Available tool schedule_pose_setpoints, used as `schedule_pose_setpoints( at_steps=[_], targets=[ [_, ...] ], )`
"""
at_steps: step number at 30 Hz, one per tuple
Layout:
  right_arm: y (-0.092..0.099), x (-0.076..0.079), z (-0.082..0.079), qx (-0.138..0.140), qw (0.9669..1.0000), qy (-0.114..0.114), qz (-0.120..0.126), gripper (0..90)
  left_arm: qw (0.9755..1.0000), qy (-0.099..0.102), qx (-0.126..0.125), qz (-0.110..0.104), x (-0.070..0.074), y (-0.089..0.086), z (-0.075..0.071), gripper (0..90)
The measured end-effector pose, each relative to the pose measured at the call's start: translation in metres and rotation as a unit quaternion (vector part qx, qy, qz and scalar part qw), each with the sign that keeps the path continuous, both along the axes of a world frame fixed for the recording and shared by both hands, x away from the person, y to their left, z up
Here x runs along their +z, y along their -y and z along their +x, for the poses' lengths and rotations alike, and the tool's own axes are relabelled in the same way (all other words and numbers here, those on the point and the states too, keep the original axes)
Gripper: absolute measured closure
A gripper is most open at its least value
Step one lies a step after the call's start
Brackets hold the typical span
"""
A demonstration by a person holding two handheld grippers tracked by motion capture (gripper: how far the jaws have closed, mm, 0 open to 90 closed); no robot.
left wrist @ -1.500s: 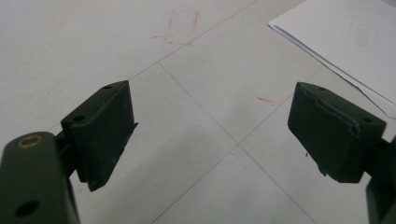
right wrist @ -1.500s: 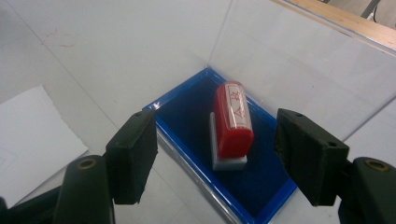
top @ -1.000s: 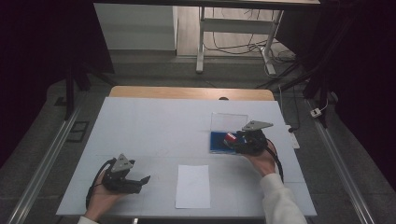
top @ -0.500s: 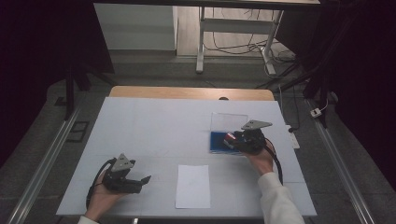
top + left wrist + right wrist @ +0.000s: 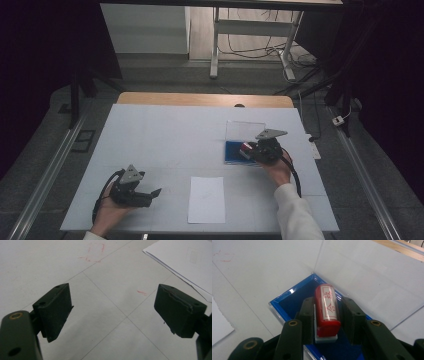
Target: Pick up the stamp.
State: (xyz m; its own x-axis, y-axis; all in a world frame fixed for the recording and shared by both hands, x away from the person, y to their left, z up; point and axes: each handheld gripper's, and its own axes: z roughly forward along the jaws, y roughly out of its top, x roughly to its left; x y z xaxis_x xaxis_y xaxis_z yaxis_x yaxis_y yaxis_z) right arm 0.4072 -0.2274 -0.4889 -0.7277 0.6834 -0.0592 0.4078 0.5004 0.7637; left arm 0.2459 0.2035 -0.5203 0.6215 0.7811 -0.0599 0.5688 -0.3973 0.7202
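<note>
Right hand-held gripper (image 5: 325, 320) has just been closing its jaws w/ the red stamp (image 5: 327, 311) between them, now pinching it inside the blue case (image 5: 287, 301) on the worktop (image 5: 165, 135), so prob. ready to lift out; left hand-held gripper (image 5: 112, 310) spread, idle.

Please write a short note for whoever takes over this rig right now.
Right gripper: jaws have just been closing around the red stamp, which lies in the blue ink-pad box with its clear lid up; whether the grip is firm I cannot tell.
Left gripper: open, empty, low over the table.
White paper lies at the near edge, unmarked as far as visible.
Left: lift the stamp, probably press it on the paper.
</note>
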Motion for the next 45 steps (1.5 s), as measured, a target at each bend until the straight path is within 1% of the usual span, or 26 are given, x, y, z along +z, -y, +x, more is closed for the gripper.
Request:
schedule_pose_setpoints(
  at_steps=[13,18,20,21,24,27,29,31,34,38,41,43,45],
  targets=[
    [0.001,-0.001,0.0,-0.005,0.9998,-0.001,0.018,69.7,1.0,-0.001,-0.001,0.008,-0.001,0.0,0.001,14.9],
    [0.001,-0.001,0.0,-0.01,0.9998,0.003,0.015,70.1,1.0,-0.001,-0.001,0.009,-0.001,0.0,0.001,14.9],
    [0.002,0.0,0.0,-0.011,0.9997,0.004,0.019,70.1,1.0,-0.001,-0.001,0.009,-0.001,0.0,0.001,14.9],
    [0.004,0.002,0.0,-0.013,0.9996,0.006,0.025,70.2,1.0,-0.001,-0.002,0.009,-0.001,0.0,0.001,14.9],
    [0.006,0.005,-0.001,-0.012,0.9996,0.011,0.023,70.2,1.0,-0.001,-0.001,0.009,-0.001,0.0,0.0,14.9],
    [0.009,0.008,-0.003,-0.011,0.9993,0.013,0.034,70.2,1.0,0.0,-0.001,0.009,-0.001,-0.001,0.0,15.0],
    [0.01,0.011,-0.004,-0.008,0.9994,0.012,0.032,70.2,1.0,0.0,0.0,0.009,-0.001,-0.001,0.0,15.0],
    [0.011,0.013,-0.006,-0.01,0.9994,0.017,0.028,70.2,1.0,0.0,0.0,0.009,-0.001,-0.001,0.0,15.0],
    [0.014,0.018,-0.007,-0.011,0.9993,0.024,0.028,70.2,1.0,0.0,-0.001,0.008,-0.001,-0.001,0.0,15.0],
    [0.016,0.022,-0.007,-0.008,0.9993,0.025,0.027,70.2,1.0,-0.001,-0.001,0.009,-0.001,-0.001,0.0,15.0],
    [0.016,0.027,-0.008,-0.003,0.9992,0.029,0.027,70.2,1.0,-0.001,0.0,0.009,-0.001,-0.001,0.0,15.0],
    [0.013,0.031,-0.01,0.006,0.999,0.035,0.027,70.1,1.0,-0.001,0.0,0.009,-0.001,-0.001,0.0,15.1],
    [0.013,0.033,-0.011,0.008,0.9991,0.034,0.023,70.2,1.0,-0.002,0.0,0.01,-0.001,0.0,0.0,15.1]
  ],
)
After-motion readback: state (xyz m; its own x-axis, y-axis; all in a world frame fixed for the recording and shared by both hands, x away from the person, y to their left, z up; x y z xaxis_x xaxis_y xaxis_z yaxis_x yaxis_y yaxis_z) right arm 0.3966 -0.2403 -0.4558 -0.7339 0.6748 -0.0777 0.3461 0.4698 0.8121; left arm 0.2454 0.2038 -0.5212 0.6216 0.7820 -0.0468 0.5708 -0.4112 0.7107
